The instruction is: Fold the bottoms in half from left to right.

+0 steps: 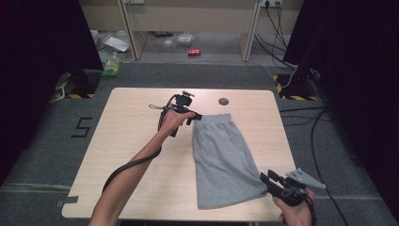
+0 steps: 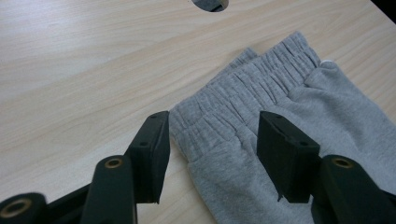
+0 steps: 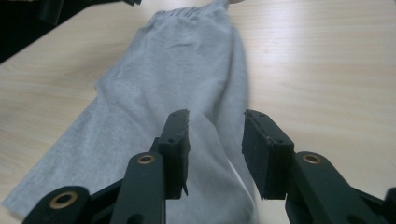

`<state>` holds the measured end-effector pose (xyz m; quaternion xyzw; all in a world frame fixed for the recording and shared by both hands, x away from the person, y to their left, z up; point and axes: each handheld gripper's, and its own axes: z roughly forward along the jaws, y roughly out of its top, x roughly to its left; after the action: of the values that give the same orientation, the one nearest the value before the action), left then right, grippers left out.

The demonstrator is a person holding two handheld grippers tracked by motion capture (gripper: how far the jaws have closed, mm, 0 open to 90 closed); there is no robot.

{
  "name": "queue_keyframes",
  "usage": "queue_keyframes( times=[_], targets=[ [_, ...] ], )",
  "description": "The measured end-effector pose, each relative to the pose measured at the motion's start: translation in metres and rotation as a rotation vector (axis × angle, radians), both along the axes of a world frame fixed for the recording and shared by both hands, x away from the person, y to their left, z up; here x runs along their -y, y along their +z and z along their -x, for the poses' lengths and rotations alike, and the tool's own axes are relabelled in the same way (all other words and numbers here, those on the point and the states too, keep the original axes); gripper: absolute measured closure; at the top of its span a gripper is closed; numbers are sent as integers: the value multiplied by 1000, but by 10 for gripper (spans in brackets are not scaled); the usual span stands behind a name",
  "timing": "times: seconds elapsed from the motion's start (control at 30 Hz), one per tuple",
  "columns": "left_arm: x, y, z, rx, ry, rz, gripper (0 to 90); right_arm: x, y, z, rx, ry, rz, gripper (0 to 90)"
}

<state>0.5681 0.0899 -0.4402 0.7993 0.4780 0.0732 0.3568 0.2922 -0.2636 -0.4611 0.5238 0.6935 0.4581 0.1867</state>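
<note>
Grey shorts [image 1: 221,155] lie flat on the wooden table [image 1: 136,141], folded lengthwise, elastic waistband at the far end. My left gripper [image 1: 195,117] is at the waistband's left corner. In the left gripper view its jaws [image 2: 212,140] stand open, with the gathered waistband [image 2: 280,84] lying between them and no pad pressing on it. My right gripper [image 1: 267,178] is at the near right hem corner. In the right gripper view its jaws [image 3: 215,140] are apart, and the cloth [image 3: 177,60] runs away from between them, loose.
A round cable hole [image 1: 224,100] sits in the tabletop just beyond the waistband. The near table edge is close under my right hand. On the floor beyond are a green bottle [image 1: 112,65], a red can [image 1: 194,52] and cables at the right.
</note>
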Motion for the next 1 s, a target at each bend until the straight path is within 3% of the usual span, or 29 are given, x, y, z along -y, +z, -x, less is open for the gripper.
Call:
queue_keyframes(
  times=[0.1,0.13,0.17,0.2,0.23,0.27,0.37,0.57,0.67,0.7,0.73,0.8,0.83,0.93,1.0],
  targets=[
    [-5,-3,3,-4,0,-1,424,-12,0,-32,-31,22,29,612],
    [-5,-3,3,-4,0,-1,415,-12,0,-32,-31,22,29,612],
    [-8,-5,4,-7,2,3,405,-18,-2,-52,-52,33,56,611],
    [-8,-5,4,-7,2,3,392,-21,-3,-60,-64,31,68,611],
    [-9,-6,5,-11,0,5,392,-21,-3,-60,-64,31,68,611],
    [-11,-9,7,-17,7,7,358,-27,-7,-75,-89,41,75,609],
    [-12,-14,8,-27,16,14,336,-35,-13,-89,-139,42,74,613],
    [-15,-21,8,-38,26,24,323,-45,-25,-100,-205,53,81,578],
    [-17,-27,7,-48,37,28,320,-46,-34,-102,-243,65,118,729],
    [-17,-27,7,-48,37,28,319,-46,-34,-102,-243,65,118,729],
    [-17,-28,7,-49,37,27,319,-43,-36,-103,-249,78,108,851],
    [-18,-29,7,-49,40,31,319,-40,-34,-103,-240,81,95,866],
    [-19,-29,6,-48,41,34,319,-33,-27,-102,-203,68,85,875],
    [-20,-27,6,-41,51,41,318,-21,-18,-100,-170,38,76,877],
    [-20,-26,5,-39,57,48,317,-17,-19,-101,-170,28,79,877]
  ],
)
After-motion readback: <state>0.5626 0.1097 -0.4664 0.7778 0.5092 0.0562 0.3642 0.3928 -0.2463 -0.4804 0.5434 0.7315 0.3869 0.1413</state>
